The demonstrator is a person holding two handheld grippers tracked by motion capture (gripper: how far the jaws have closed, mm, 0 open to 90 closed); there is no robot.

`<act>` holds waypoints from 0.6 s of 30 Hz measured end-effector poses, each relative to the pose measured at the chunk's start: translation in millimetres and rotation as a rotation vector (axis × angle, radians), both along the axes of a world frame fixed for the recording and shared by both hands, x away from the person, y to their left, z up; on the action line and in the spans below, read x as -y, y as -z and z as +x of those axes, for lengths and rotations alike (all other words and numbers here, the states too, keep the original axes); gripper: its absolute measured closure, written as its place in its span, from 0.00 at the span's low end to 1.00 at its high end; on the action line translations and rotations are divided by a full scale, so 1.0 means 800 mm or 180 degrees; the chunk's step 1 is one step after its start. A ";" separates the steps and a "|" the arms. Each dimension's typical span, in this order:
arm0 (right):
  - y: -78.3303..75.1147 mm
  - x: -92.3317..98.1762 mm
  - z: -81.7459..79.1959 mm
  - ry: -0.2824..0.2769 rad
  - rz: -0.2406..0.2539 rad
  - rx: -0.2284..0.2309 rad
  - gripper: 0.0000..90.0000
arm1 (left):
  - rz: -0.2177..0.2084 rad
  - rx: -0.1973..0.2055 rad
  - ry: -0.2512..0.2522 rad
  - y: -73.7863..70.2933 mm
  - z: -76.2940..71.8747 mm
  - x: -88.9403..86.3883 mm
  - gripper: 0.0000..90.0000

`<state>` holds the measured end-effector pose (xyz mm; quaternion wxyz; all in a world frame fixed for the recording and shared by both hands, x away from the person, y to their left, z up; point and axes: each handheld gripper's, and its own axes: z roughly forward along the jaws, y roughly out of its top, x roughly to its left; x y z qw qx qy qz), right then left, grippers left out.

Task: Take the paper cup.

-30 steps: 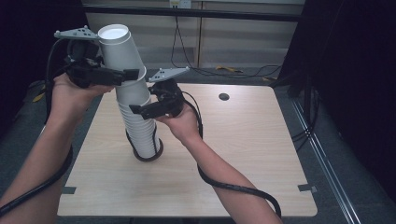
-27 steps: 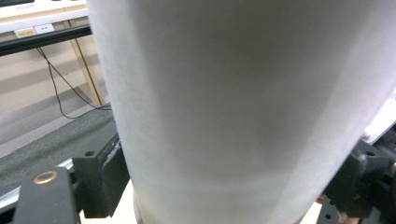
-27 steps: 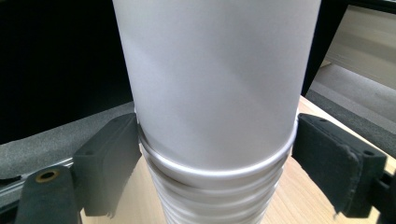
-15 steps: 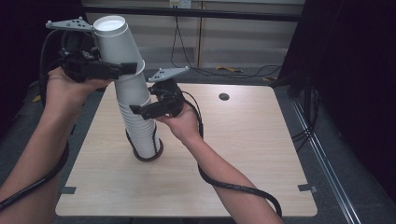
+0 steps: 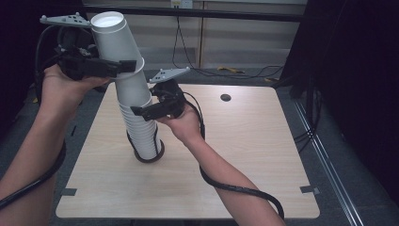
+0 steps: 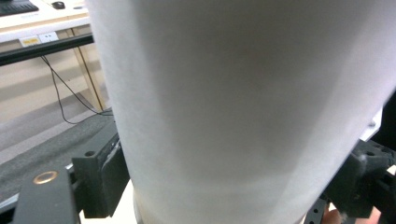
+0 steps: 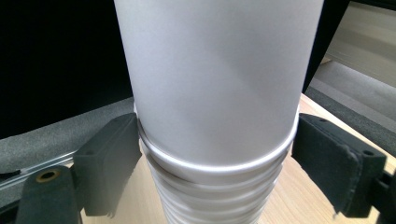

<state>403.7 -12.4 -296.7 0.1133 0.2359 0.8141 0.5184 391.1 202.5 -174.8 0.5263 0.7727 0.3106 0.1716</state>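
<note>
A tall stack of white paper cups stands upside down on the pale wood-grain table, its base ringed by a dark round coaster-like disc, towards the left half of the tabletop. The cups are matte and smooth, each a tapered cone with a thin rolled rim, and those rims pile up as tight ribbed bands down the lower part of the column. The top cup is tilted off to the left, leaning away from the column, its flat recessed bottom facing up and its rolled lip flaring out just above the next cup. The left gripper is clamped on this top cup near its rim; in the left gripper view the blocky black pads press against the cup's white wall from both sides. The right gripper is closed around the stack lower down, and in the right gripper view its two chunky matte-black pads sit against the rolled rims on either side, steadying the column. Each gripper carries a grey three-cornered plate dotted with holes, and thick black cables trail back along the person's forearms. A small dark round hole sits in the table farther back, well apart from the cups.
</note>
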 end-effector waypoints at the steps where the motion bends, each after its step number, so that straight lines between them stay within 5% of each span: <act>1: 0.000 0.000 0.000 0.0000 0.0002 -0.0001 0.17 | -0.0007 0.0005 0.0002 0.000 0.000 -0.001 0.17; 18: 0.001 0.001 0.000 -0.0013 -0.0023 -0.0009 0.17 | -0.0048 -0.0003 -0.0006 -0.004 -0.006 -0.014 0.17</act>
